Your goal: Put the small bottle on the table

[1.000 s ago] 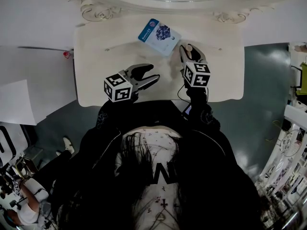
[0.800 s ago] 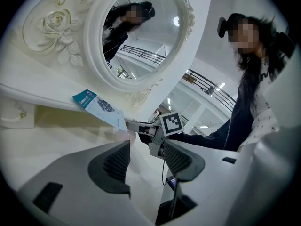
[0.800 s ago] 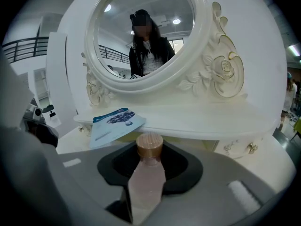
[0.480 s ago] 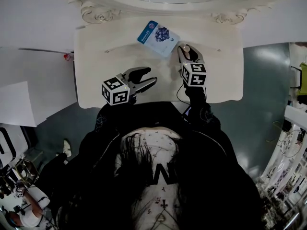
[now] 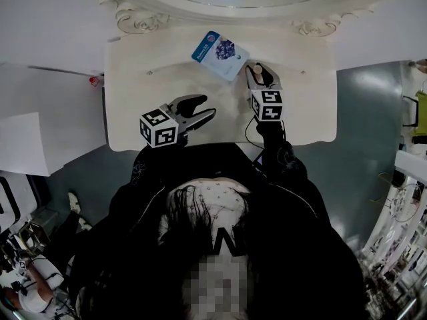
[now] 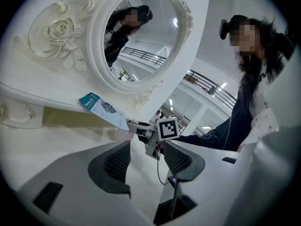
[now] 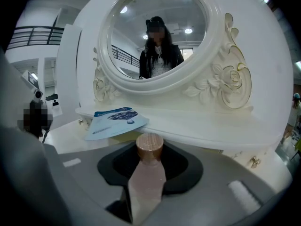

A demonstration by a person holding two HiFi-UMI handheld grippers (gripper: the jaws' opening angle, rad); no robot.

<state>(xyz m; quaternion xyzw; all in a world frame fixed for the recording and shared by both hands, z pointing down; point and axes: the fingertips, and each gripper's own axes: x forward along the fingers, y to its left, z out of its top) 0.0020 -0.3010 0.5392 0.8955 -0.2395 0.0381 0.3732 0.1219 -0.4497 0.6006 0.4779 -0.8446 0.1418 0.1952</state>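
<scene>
The small bottle (image 7: 146, 178), pinkish with a brown cap, stands upright between the fingers of the right gripper (image 5: 261, 72). They are closed on its body, with the cap poking above them. Held base down like this, it could be lowered straight onto the surface (image 5: 143, 99) and would likely stand once let go. In the head view it is over the right part of the surface, but whether its base already touches I cannot tell, since the fingers hide it. The left gripper (image 5: 200, 110) hangs over the near middle, its fingers (image 6: 113, 166) apart with nothing between them, apparently just kept out of the way. A blue packet (image 5: 221, 49) rests against the ledge under the mirror (image 7: 155, 36), just beyond and to the left of the bottle. It is the only thing close enough to crowd the spot, so setting down on the bare patch nearer the person looks safest.
</scene>
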